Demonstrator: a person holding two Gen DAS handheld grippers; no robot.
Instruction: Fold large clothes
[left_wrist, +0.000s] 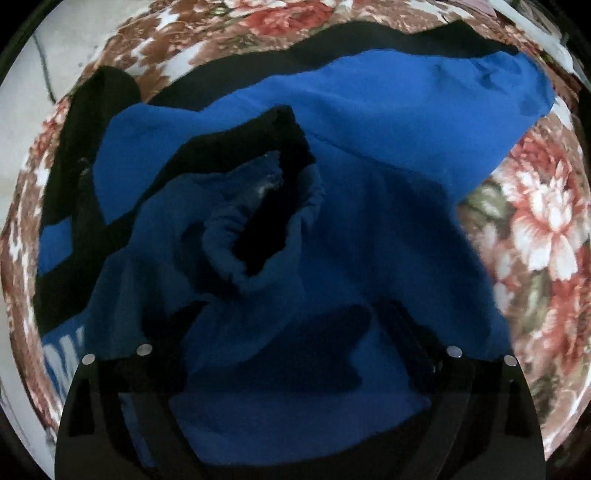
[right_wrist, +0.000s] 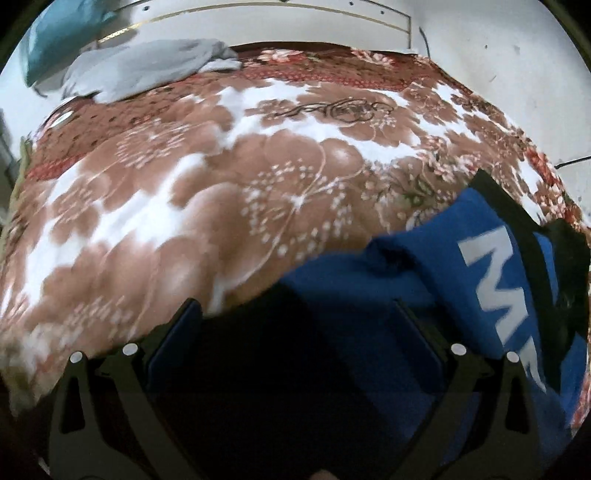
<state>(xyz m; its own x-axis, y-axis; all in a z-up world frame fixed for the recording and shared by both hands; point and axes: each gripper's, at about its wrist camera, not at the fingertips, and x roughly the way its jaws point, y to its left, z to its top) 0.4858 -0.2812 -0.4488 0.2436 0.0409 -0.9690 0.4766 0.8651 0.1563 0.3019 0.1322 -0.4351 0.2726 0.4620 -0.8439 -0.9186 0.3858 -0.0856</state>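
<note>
A large blue and black garment (left_wrist: 369, 122) lies crumpled on a floral bedspread (left_wrist: 546, 221). In the left wrist view a blue sleeve with an elastic cuff (left_wrist: 258, 229) bunches right in front of my left gripper (left_wrist: 295, 354); cloth covers its fingers, which stand wide apart. In the right wrist view the garment (right_wrist: 424, 266) shows white letters (right_wrist: 495, 266) and a black band. My right gripper (right_wrist: 295, 332) is open, its fingers (right_wrist: 177, 325) wide apart, with dark and blue cloth lying between them.
The brown, white and red floral bedspread (right_wrist: 221, 184) covers a bed. A grey cloth (right_wrist: 140, 70) and a teal pillow (right_wrist: 62, 33) lie at the far end by the white headboard (right_wrist: 295, 14). A white wall (right_wrist: 517, 66) stands to the right.
</note>
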